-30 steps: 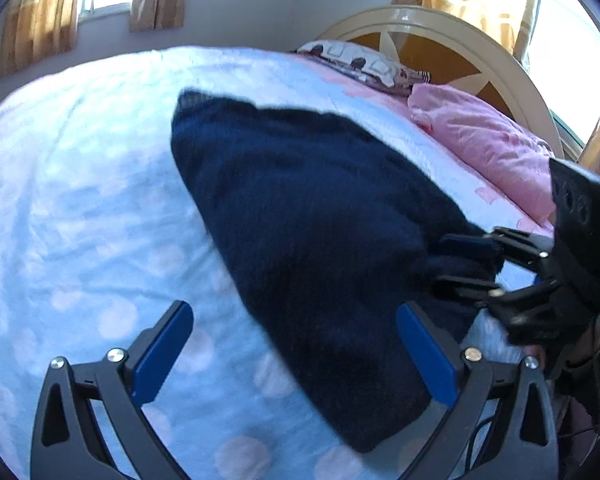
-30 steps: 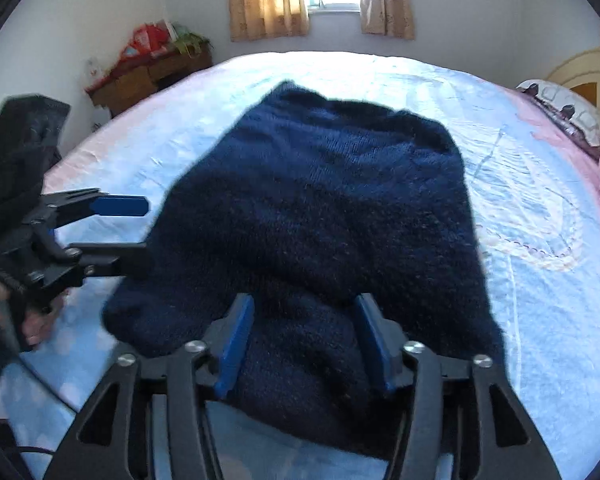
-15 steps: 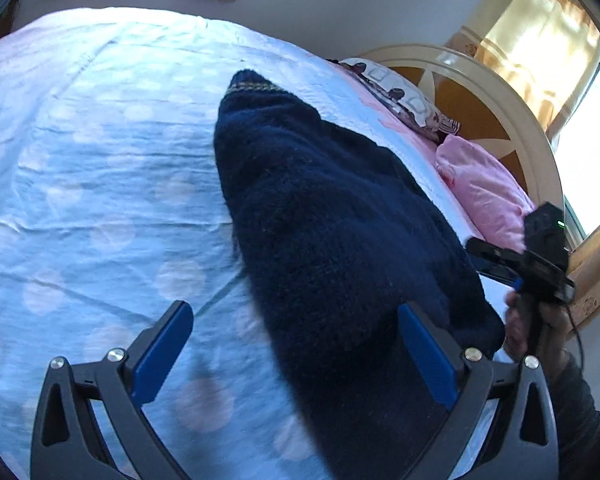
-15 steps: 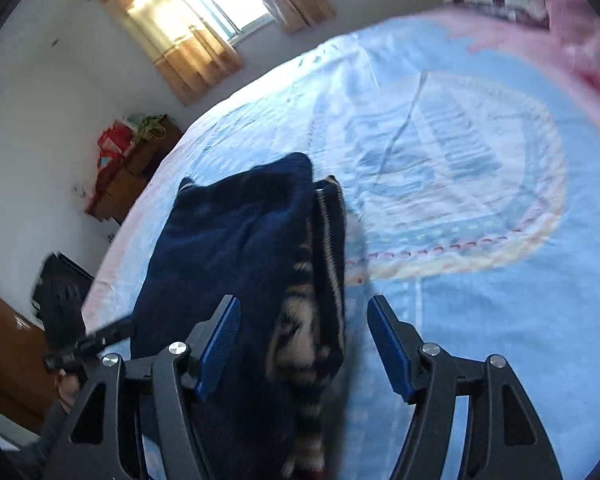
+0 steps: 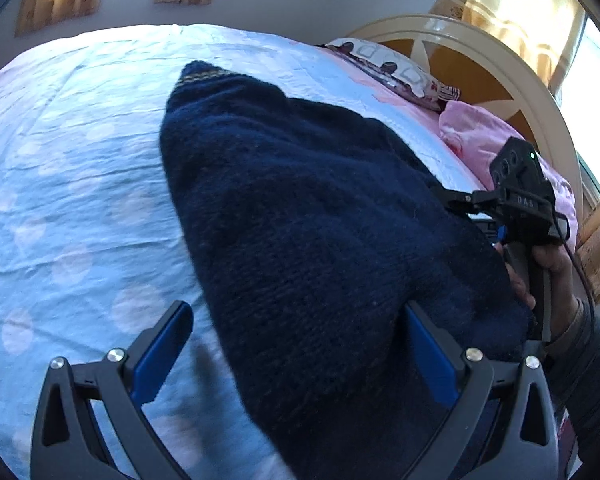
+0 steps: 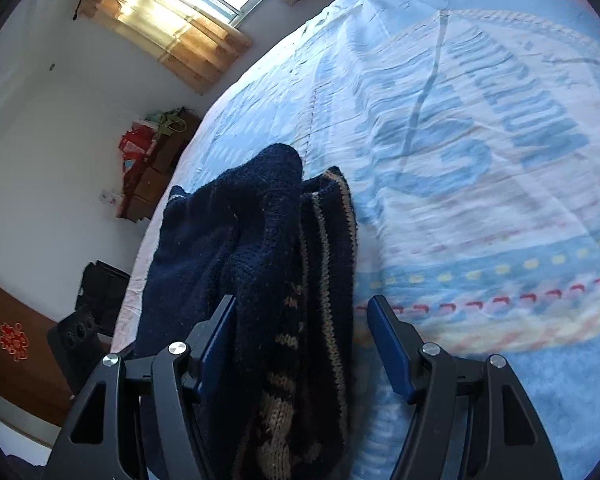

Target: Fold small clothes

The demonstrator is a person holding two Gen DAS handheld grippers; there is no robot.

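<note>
Both grippers swung sideways along the bed [image 5: 80, 184]. Sweater [image 5: 320, 220] lies lengthwise between right gripper [image 6: 300, 344], jaws spread; left gripper [image 5: 300, 356] jaws spread too.

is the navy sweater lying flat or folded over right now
Folded over: the navy sweater is doubled on the bedsheet, its tan-patterned inner side exposed along one edge.

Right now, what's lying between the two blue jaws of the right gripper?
In the right wrist view, the folded edge of the navy sweater lies between the open jaws of the right gripper, tan pattern showing, with bedsheet beyond.
</note>
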